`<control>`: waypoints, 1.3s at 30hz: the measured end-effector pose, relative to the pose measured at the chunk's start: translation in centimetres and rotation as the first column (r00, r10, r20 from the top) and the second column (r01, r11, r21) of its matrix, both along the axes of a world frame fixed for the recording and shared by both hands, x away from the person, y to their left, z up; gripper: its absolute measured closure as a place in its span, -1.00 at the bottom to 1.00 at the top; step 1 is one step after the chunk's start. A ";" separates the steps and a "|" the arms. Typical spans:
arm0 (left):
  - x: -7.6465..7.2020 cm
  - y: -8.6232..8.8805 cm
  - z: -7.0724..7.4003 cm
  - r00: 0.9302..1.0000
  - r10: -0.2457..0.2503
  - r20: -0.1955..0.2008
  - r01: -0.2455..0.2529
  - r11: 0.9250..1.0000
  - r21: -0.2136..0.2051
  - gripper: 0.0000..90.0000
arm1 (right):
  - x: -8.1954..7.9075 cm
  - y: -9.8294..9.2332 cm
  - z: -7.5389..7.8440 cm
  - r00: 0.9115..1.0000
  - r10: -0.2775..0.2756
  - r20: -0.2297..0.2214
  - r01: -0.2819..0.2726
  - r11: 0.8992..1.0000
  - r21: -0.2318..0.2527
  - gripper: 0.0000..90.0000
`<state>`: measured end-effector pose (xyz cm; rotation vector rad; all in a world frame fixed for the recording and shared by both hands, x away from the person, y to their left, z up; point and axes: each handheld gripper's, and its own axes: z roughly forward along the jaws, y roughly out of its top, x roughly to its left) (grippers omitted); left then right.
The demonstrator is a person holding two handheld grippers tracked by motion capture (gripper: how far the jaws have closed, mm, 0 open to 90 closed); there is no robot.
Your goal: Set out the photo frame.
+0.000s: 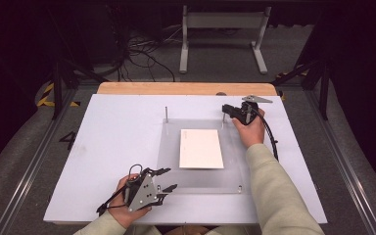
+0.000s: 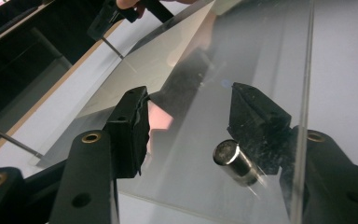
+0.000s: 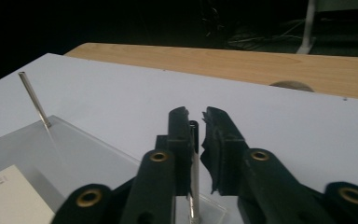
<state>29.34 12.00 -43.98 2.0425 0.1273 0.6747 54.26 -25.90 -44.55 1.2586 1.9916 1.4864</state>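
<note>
the right gripper [image 1: 227, 110] had its jaws nearly together around a thin upright metal pin [image 3: 194, 172] at the far right corner of a clear acrylic plate [image 1: 196, 181], whether clamped i cannot tell. the left gripper [image 1: 169, 179] lay spread wide at the plate's near edge, a short metal peg [image 2: 237, 162] between its jaws. a white card [image 1: 200, 148] sat mid-plate; another pin [image 1: 166, 113] stood far left
</note>
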 end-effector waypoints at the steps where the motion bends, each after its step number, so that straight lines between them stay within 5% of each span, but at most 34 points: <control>1: 0.0 0.0 0.0 1.000 0.002 0.002 -0.002 1.000 0.003 0.05 | 0.0 0.0 0.1 1.000 -0.013 -0.008 0.013 1.000 -0.009 0.61; 8: 0.3 0.3 0.4 1.000 0.006 -0.012 -0.006 1.000 -0.023 0.07 | -1.2 -0.7 1.2 1.000 0.002 -0.023 -0.005 0.993 -0.117 0.34; 17: 0.7 0.7 0.9 0.999 0.016 -0.032 -0.017 0.998 -0.057 0.09 | -5.2 -3.0 3.8 0.998 0.041 0.051 -0.036 0.996 -0.079 0.23; 26: 0.9 0.8 1.4 0.999 0.020 -0.049 -0.024 0.997 -0.079 0.10 | -8.9 -4.0 5.0 0.990 0.129 0.058 -0.123 0.988 -0.092 0.13; 33: 0.8 0.8 1.6 0.998 0.032 -0.059 -0.036 0.996 -0.077 0.10 | -12.5 -4.2 5.9 0.978 0.189 0.091 -0.183 0.981 -0.072 0.07; 39: 1.1 0.8 1.8 0.998 0.025 -0.062 -0.030 0.996 -0.085 0.09 | -15.6 -3.8 6.7 0.955 0.260 0.142 -0.248 0.964 -0.093 -0.08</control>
